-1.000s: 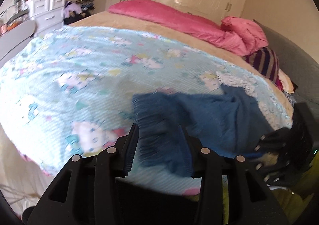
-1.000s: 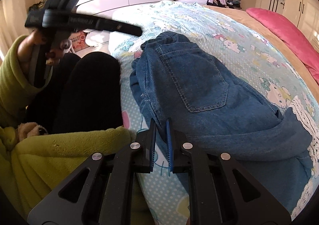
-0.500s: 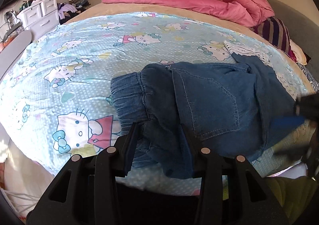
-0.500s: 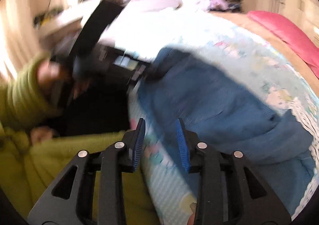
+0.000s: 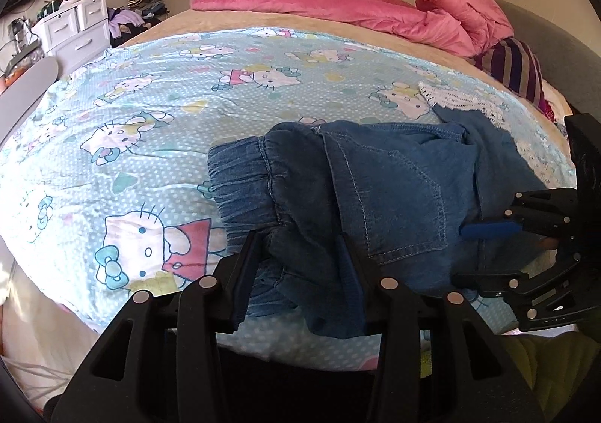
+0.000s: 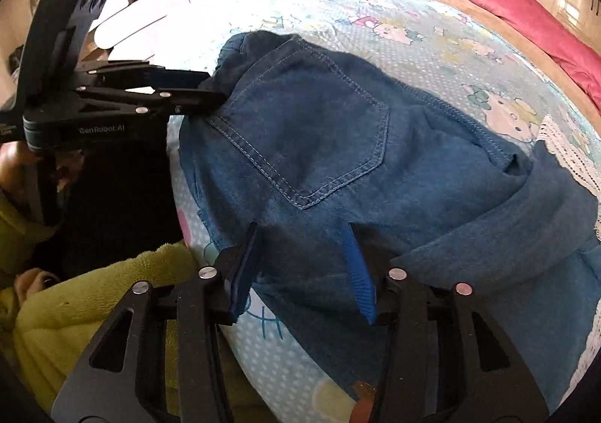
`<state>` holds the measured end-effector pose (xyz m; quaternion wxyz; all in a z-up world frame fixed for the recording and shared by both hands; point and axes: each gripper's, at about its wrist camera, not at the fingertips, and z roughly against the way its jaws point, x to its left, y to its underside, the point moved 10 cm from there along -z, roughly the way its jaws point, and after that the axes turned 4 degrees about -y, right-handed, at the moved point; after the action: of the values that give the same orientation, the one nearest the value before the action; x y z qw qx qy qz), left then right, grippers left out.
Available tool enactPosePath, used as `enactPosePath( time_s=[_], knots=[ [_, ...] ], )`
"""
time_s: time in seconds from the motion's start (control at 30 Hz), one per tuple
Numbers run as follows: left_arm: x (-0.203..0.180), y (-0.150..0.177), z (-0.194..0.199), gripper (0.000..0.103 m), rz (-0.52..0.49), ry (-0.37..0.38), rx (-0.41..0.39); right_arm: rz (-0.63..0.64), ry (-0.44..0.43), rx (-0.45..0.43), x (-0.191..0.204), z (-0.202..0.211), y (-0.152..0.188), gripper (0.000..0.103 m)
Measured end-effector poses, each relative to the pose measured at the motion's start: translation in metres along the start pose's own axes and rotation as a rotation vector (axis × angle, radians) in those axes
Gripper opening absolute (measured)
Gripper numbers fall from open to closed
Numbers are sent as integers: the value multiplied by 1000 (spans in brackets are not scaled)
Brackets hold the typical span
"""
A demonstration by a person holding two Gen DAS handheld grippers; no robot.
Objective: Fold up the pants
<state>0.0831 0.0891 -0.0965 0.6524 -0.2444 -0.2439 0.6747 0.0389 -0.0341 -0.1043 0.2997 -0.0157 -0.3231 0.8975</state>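
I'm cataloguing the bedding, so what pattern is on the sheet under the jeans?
Light blue sheet with white polka dots and cartoon cats, clearest in the left wrist view.

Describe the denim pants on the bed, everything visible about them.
The denim pants are dark blue with lighter stitching, a patch pocket facing up and a gathered elastic band at one end. They lie crumpled and partly folded on the cartoon-cat bedsheet, near its front edge. The left gripper has bunched denim between its opening jaws; the right gripper straddles the cloth, jaws opening too. A white lace trim lies at the far end.
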Motion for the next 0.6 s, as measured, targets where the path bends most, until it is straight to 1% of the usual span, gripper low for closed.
enactPosePath(
  time_s=[0.1, 0.13, 0.2, 0.37, 0.43, 0.53, 0.6],
  knots=[
    [1, -4, 9, 45, 11, 8, -19, -19, -6, -45, -5, 17, -4, 49],
    [1, -6, 14, 50, 14, 9, -28, -23, 3, -60, -8, 23, -5, 49],
    [2, -10, 21, 55, 26, 10, -47, -38, 22, -86, -16, 35, -7, 52],
    [1, -21, 42, 62, 35, 8, -96, -105, 81, -137, -50, 62, -11, 58],
    [-3, -24, 50, 68, 34, 12, -110, -137, 113, -161, -65, 74, -10, 61],
    [-13, -28, 57, 74, 24, 36, -121, -174, 147, -192, -81, 85, -9, 67],
    [-21, -28, 58, 75, 15, 52, -121, -188, 171, -206, -91, 90, -11, 69]
  ],
)
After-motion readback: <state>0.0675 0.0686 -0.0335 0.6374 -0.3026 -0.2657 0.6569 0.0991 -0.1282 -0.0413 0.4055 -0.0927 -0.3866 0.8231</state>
